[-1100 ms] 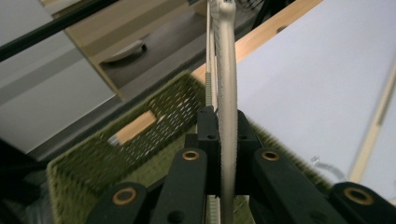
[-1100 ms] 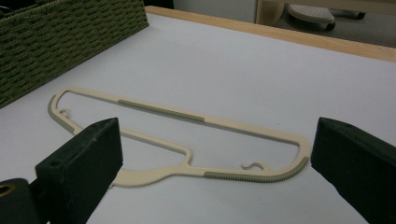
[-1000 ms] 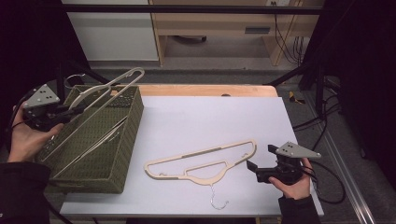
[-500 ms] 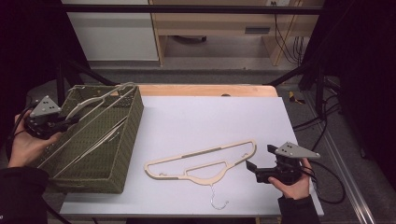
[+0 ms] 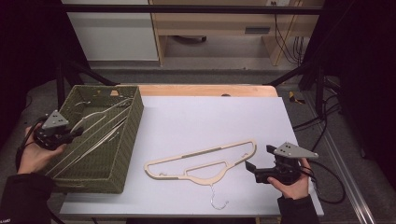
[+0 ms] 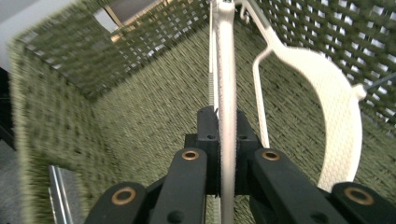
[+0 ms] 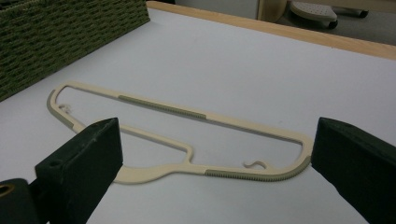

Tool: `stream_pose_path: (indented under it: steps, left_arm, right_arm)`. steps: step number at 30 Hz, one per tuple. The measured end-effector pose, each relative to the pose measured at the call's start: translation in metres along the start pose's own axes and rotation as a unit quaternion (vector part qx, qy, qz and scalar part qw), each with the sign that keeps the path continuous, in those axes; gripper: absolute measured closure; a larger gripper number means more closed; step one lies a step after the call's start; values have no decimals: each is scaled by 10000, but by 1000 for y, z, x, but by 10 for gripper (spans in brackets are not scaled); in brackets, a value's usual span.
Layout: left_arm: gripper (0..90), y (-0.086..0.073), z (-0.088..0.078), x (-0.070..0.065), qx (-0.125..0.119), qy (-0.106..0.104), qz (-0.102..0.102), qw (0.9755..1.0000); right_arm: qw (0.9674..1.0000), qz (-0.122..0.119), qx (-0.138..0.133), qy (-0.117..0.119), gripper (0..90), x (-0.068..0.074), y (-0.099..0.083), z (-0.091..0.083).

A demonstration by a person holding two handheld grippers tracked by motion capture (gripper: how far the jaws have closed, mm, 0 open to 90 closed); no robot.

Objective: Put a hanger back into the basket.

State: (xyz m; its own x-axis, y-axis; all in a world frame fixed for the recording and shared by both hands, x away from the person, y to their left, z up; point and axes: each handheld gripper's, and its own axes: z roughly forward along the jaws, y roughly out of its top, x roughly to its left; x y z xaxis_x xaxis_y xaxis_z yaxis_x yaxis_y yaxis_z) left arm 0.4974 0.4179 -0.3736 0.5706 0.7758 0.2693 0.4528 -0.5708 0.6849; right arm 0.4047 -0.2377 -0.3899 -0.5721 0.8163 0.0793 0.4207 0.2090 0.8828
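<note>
A green woven basket (image 5: 122, 135) stands at the table's left, and a cream hanger (image 5: 100, 122) lies slanted inside it. My left gripper (image 5: 72, 134) is shut on that hanger's thin bar (image 6: 226, 84); in the left gripper view its jaws clamp the bar, with the basket (image 6: 140, 112) wall behind. A second cream hanger (image 5: 201, 158) lies flat on the white table top (image 5: 210, 116), its metal hook toward the front edge. My right gripper (image 5: 259, 163) stands open just right of that hanger (image 7: 187, 135), not touching it.
A wooden strip (image 5: 205, 89) runs along the table's far edge. Black frame legs and cables (image 5: 322, 116) stand to the right of the table. A wooden bench (image 5: 219, 28) sits on the floor beyond.
My left gripper has sunk, lowering its hanger from above the basket's rim down into the basket. The right gripper and the hanger on the table have stayed put.
</note>
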Motion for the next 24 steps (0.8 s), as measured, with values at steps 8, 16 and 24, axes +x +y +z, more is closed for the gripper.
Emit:
stream_pose_path:
  steps: [8,16,24]
  left_arm:
    - [857,-10,12,-5,306,-14,156,9994]
    - [783,-18,16,-12,411,-319,6,9986]
    - [628,-17,12,-18,458,-454,45,9979]
  right_arm:
    - [10000,-21,11,6,30,0,0,0]
    - [10000,-6,30,10,36,1,-1,1]
    - [10000,-34,51,35,39,2,-1,2]
